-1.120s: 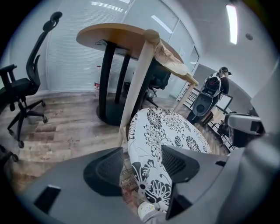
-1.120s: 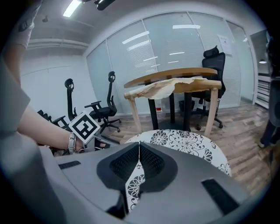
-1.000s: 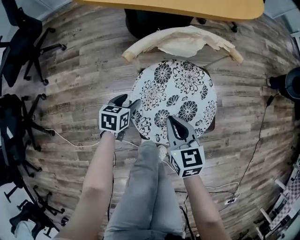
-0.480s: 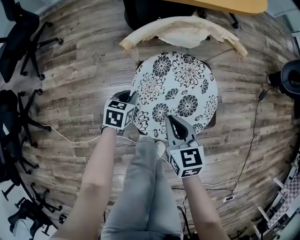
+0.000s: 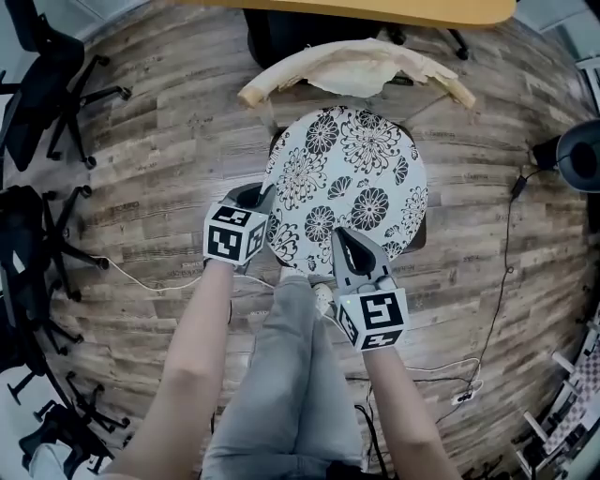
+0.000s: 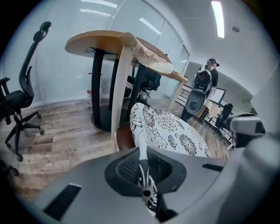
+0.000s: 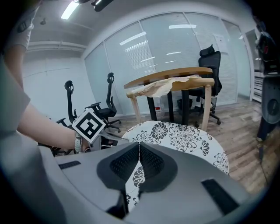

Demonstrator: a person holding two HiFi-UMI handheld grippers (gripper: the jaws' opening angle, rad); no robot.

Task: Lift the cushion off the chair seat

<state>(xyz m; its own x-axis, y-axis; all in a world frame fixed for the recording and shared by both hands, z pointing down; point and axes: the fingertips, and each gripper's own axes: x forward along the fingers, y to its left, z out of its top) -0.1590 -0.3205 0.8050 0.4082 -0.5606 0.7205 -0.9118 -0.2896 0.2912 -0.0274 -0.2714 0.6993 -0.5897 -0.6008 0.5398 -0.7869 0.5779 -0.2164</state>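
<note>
A round white cushion (image 5: 352,178) with black flowers lies on a wooden chair whose brown seat (image 5: 418,240) peeks out at the right. My left gripper (image 5: 255,199) has its jaws closing tight on the cushion's left rim. In the left gripper view the patterned edge (image 6: 141,144) is pinched between the pads and that side of the cushion (image 6: 170,131) is raised off the brown seat (image 6: 124,138). My right gripper (image 5: 349,246) is shut on the near rim. In the right gripper view the cushion (image 7: 183,135) spreads out beyond the shut pads (image 7: 144,159).
The chair's curved backrest with a cream cloth (image 5: 356,70) draped over it stands behind the cushion, under an orange round table (image 5: 375,9). Black office chairs (image 5: 47,84) are at the left. Cables (image 5: 141,281) run over the wood floor. The person's legs (image 5: 295,375) are between my arms.
My left gripper went from open beside the cushion's left rim to shut on it, then rose slightly with the rim. My right gripper has stayed in place.
</note>
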